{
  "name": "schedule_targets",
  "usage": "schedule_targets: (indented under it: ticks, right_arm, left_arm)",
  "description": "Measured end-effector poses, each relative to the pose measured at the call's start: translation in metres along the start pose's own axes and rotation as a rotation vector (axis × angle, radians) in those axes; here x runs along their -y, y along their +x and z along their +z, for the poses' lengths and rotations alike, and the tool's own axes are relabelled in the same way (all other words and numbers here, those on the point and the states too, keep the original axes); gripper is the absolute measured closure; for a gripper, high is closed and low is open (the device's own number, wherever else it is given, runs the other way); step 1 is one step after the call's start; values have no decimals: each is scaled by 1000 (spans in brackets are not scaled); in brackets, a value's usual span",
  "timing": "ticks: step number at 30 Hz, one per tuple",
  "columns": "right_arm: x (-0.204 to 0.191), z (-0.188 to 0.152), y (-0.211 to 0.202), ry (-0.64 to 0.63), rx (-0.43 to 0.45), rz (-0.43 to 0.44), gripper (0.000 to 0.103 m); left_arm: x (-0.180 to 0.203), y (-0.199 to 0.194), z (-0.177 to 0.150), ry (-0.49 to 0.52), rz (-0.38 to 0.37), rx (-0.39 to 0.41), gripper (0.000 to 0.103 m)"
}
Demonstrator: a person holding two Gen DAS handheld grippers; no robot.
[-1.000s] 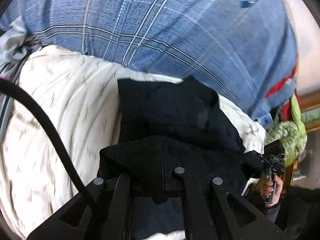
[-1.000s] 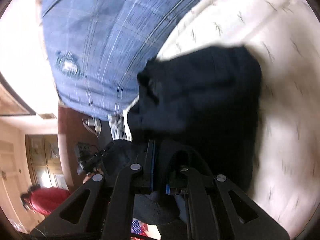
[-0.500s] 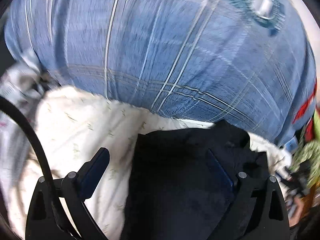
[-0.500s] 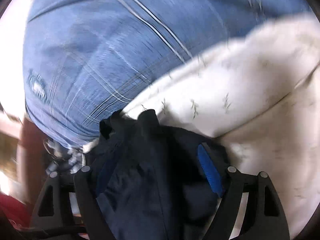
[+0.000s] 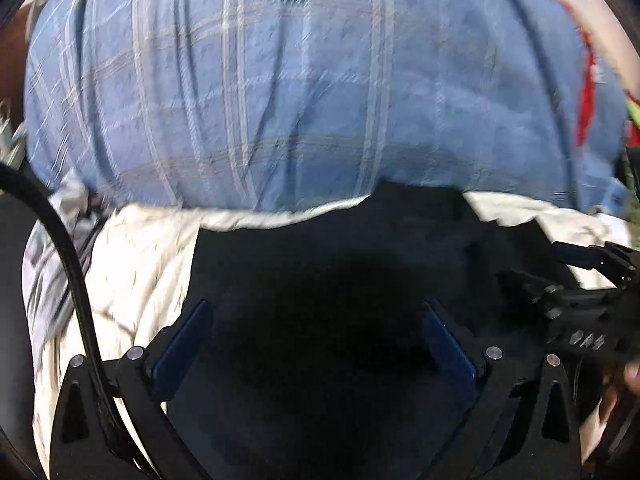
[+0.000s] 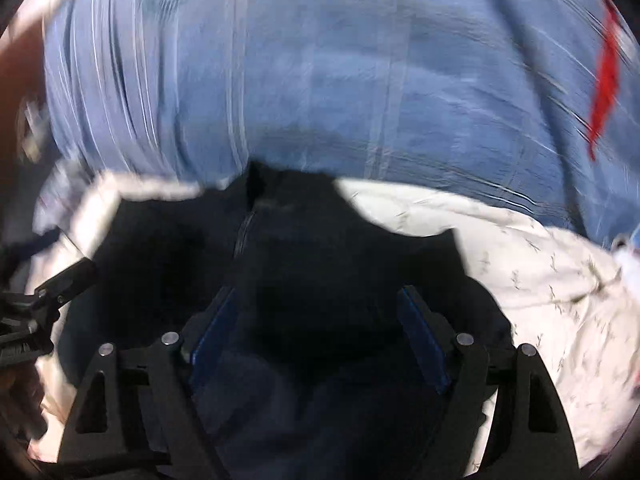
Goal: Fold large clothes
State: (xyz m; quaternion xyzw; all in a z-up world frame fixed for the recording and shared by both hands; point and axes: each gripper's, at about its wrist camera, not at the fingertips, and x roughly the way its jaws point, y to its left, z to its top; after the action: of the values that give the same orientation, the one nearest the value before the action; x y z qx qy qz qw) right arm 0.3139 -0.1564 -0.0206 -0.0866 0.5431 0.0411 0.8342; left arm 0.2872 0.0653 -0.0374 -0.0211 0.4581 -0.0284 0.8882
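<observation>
A dark navy garment [image 5: 340, 264] lies folded on a white patterned bedsheet [image 5: 132, 264]. It also shows in the right wrist view [image 6: 304, 248], with a zipper line down its upper middle. My left gripper [image 5: 316, 320] is open, its blue pads spread wide just above the garment. My right gripper [image 6: 316, 312] is open too, its pads spread over the garment. The right gripper shows at the right edge of the left wrist view [image 5: 580, 280]. The left gripper shows at the left edge of the right wrist view [image 6: 44, 292].
A large blue plaid quilt [image 5: 320, 100] is bunched behind the garment and also fills the top of the right wrist view [image 6: 360, 80]. A black cable [image 5: 64, 248] runs down the left. Red and green fabric [image 5: 586, 92] sits at the far right.
Both grippers were shut on the garment's edge one second ago, then opened and let it go. Both views now face the quilt, with the garment lying flat below.
</observation>
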Motion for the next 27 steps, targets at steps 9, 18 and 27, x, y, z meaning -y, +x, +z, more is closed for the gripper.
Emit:
schedule_targets:
  ticks: [9,18,27]
  right_arm:
    - [7,9,60,9,-135,-44,85]
    - [27,45,54,69,-65,-101,90]
    - [119,-15,-5,212,-18,10,17]
  left_arm:
    - [-32,17,-17,-95,-17,-38,1]
    - [-40,1,-16,-137,-17,12,1]
    - [-64,-30,-39,-107,-14,14,1]
